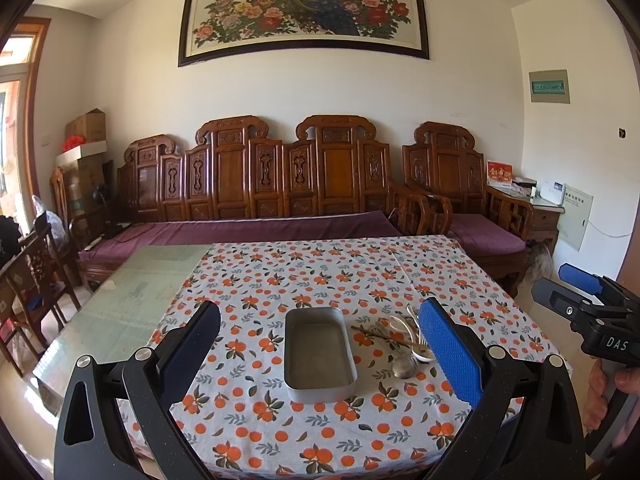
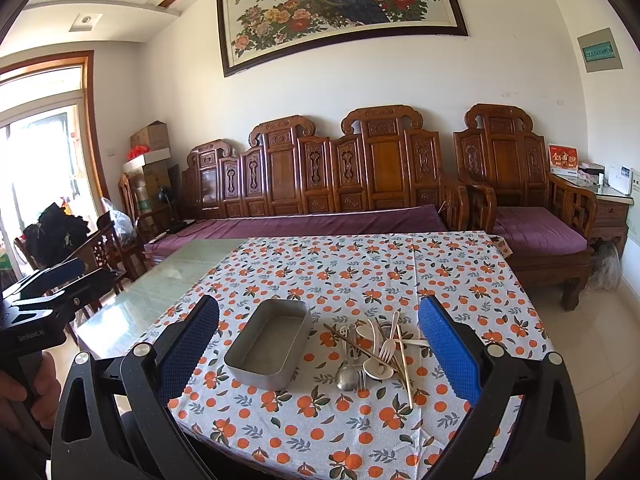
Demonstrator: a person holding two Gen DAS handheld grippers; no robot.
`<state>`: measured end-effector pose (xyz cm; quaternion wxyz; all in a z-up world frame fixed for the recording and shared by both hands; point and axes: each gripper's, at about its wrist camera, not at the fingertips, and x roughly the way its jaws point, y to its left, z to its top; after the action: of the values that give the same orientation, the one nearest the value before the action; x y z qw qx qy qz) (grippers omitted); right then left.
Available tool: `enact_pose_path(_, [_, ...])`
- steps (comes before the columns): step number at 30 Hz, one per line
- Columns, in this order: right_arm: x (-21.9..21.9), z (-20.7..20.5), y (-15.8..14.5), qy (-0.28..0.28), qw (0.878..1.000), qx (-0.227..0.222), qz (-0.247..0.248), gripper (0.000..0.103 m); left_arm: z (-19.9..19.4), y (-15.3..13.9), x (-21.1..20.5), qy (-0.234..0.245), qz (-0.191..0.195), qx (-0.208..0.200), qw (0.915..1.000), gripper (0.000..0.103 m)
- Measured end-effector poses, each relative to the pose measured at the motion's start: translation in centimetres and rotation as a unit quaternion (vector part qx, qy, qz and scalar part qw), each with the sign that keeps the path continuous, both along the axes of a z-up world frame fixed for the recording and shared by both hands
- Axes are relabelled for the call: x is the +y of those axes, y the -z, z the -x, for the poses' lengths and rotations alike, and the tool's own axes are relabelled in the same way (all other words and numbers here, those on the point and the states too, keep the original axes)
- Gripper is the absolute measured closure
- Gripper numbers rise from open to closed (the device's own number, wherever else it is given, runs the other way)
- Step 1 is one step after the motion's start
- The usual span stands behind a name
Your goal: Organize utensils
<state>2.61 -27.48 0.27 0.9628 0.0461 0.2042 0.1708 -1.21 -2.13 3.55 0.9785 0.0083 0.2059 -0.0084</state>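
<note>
Utensils (image 2: 376,350) are lying in a loose heap on the desk (image 2: 360,440), just right of an empty metal tray (image 2: 269,346), touching each other but apart from the tray. The heap is holding a metal spoon (image 2: 346,376), a white ceramic spoon (image 2: 376,369), a white plastic fork (image 2: 387,348) and thin chopsticks (image 2: 405,368) crossing over the rest. A tablecloth (image 2: 360,280) printed with oranges is covering most of the desk, leaving bare glass (image 2: 176,276) at its left side.

Nothing is standing between either hand-held gripper and the tray. The left hand-held gripper (image 1: 320,344) is hovering with its jaws spread wide, empty, framing the tray (image 1: 319,354); its right finger is hiding part of the heap (image 1: 404,340). The right hand-held gripper (image 2: 319,344) is likewise gaping wide and holding nothing, with tray and heap both lying between its fingers.

The right wrist view is showing the whole heap clearly, while the left wrist view is showing only its near edge. Each view is also catching the other tool at its margin: the right hand-held gripper (image 1: 580,284) is carrying the white letters "DAS", and the left hand-held gripper (image 2: 56,276) is bearing small writing too blurred to read.

Behind the desk a carved wooden sofa (image 2: 320,176) with purple cushions is standing against the wall, under a framed peacock painting (image 2: 340,4) whose characters are too small to read. Cardboard boxes (image 2: 150,148) are stacking up at the left.
</note>
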Motion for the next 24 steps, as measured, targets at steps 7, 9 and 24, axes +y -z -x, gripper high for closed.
enact_pose_path(7, [-0.2,-0.1,0.3,-0.001,1.0,0.004,-0.001,0.003,-0.2,0.4,0.0,0.0,0.0,0.003,1.0,0.007])
enact_pose_path(9, [-0.2,-0.3,0.8,-0.001,1.0,0.008,0.0,0.003,-0.6,1.0,0.1,0.002,0.0,0.01,0.9999,0.007])
enact_pose_path(24, [-1.3,-5.8,6.6,-0.012,0.998,0.063,0.009,0.007,-6.3,8.0,0.7,0.024,-0.001,0.096,0.9951,0.007])
